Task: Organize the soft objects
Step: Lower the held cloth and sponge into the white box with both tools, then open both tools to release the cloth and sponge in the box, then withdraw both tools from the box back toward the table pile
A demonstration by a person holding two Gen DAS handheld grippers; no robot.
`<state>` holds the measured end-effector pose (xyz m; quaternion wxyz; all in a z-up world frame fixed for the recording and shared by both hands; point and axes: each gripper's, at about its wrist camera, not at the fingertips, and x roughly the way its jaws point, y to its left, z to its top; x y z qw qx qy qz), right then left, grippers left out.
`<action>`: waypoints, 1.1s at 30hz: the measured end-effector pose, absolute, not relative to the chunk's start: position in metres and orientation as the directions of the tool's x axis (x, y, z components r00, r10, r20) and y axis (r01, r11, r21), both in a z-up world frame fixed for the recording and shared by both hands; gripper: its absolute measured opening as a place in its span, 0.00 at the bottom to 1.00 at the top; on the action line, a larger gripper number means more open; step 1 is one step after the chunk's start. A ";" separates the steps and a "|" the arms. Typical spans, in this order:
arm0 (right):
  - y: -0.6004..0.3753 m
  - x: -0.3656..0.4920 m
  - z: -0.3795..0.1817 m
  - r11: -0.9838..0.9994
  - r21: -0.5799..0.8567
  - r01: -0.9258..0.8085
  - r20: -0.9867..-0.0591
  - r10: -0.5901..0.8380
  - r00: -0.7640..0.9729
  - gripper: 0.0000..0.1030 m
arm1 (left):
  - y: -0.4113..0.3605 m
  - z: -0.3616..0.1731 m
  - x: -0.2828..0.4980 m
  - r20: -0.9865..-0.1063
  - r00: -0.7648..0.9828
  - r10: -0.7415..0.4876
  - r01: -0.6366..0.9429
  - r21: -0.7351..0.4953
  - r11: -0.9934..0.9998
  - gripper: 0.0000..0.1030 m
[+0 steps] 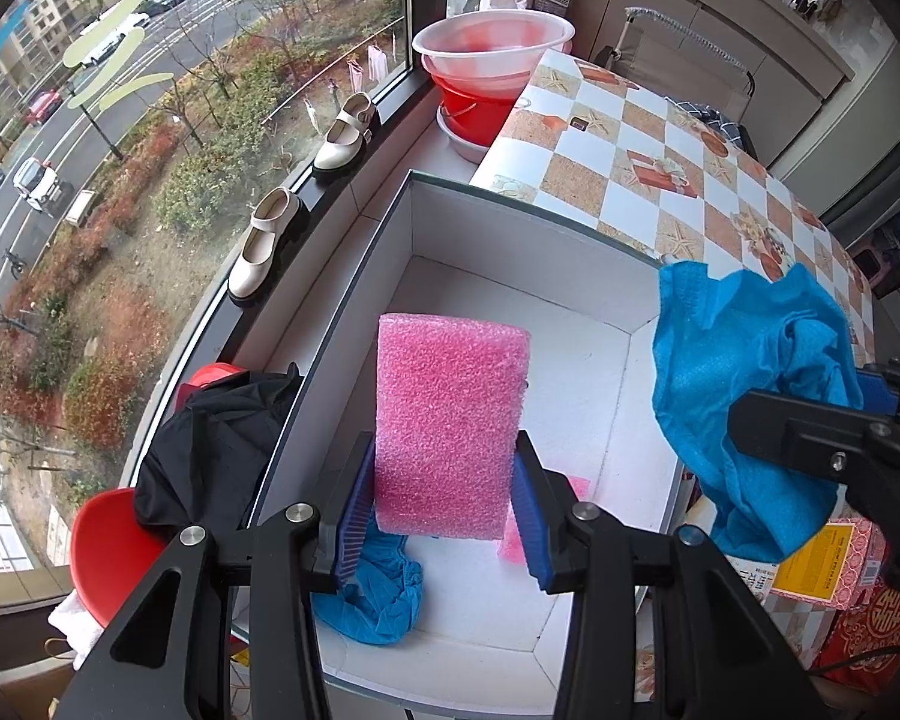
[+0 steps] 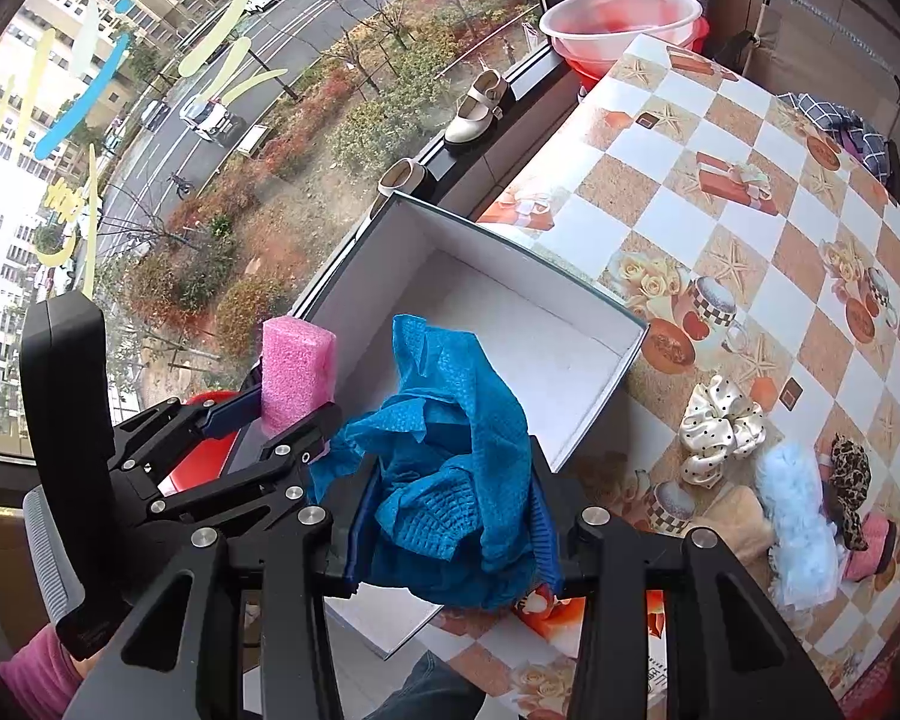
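My left gripper (image 1: 444,510) is shut on a pink foam sponge (image 1: 450,420) and holds it upright over the white open box (image 1: 510,228). Inside the box lie a blue cloth (image 1: 378,594) and another pink piece (image 1: 513,540), partly hidden by the fingers. My right gripper (image 2: 450,516) is shut on a crumpled blue cloth (image 2: 450,456) at the box's right edge (image 2: 600,408). The left gripper with the sponge (image 2: 297,369) shows in the right wrist view, and the held blue cloth (image 1: 750,390) shows in the left wrist view.
The checkered tablecloth (image 2: 720,180) carries a polka-dot scrunchie (image 2: 720,426), a light blue fluffy item (image 2: 798,516), a leopard scrunchie (image 2: 849,480) and a beige item (image 2: 732,516). Shoes (image 1: 270,240) stand on the window sill. Basins (image 1: 492,54) stand behind the table. A red chair with black cloth (image 1: 222,444) is left.
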<state>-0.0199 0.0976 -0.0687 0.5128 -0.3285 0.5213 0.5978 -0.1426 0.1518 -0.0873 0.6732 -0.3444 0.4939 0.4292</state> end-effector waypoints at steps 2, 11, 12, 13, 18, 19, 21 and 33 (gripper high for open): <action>0.099 -0.020 -0.069 0.071 0.288 -0.955 -0.926 0.273 -0.259 0.42 | 0.151 -0.089 -0.143 -0.961 0.141 0.236 -0.918 -0.038 0.394 0.45; 0.107 -0.021 -0.073 0.076 0.291 -0.954 -0.925 0.278 -0.260 0.42 | 0.154 -0.095 -0.140 -0.965 0.132 0.225 -0.919 -0.035 0.392 0.45; 0.107 -0.021 -0.073 0.075 0.291 -0.954 -0.925 0.278 -0.260 0.42 | 0.154 -0.094 -0.140 -0.965 0.133 0.225 -0.920 -0.035 0.391 0.45; 0.108 -0.021 -0.073 0.076 0.290 -0.954 -0.925 0.278 -0.259 0.42 | 0.154 -0.094 -0.140 -0.965 0.131 0.226 -0.921 -0.034 0.388 0.45; 0.115 -0.023 -0.076 0.073 0.297 -0.952 -0.920 0.287 -0.266 0.49 | 0.156 -0.094 -0.139 -0.965 0.122 0.233 -0.924 -0.025 0.382 0.79; 0.116 -0.023 -0.076 0.074 0.306 -0.949 -0.918 0.288 -0.273 0.54 | 0.156 -0.094 -0.139 -0.964 0.127 0.233 -0.923 -0.029 0.383 0.80; 0.116 -0.021 -0.076 0.082 0.315 -0.945 -0.914 0.295 -0.279 0.80 | 0.157 -0.097 -0.139 -0.969 0.139 0.206 -0.921 -0.050 0.386 0.80; 0.098 0.015 -0.067 0.173 0.403 -0.899 -0.887 0.314 -0.338 1.00 | 0.156 -0.097 -0.156 -0.956 0.286 0.060 -0.933 -0.263 0.245 0.85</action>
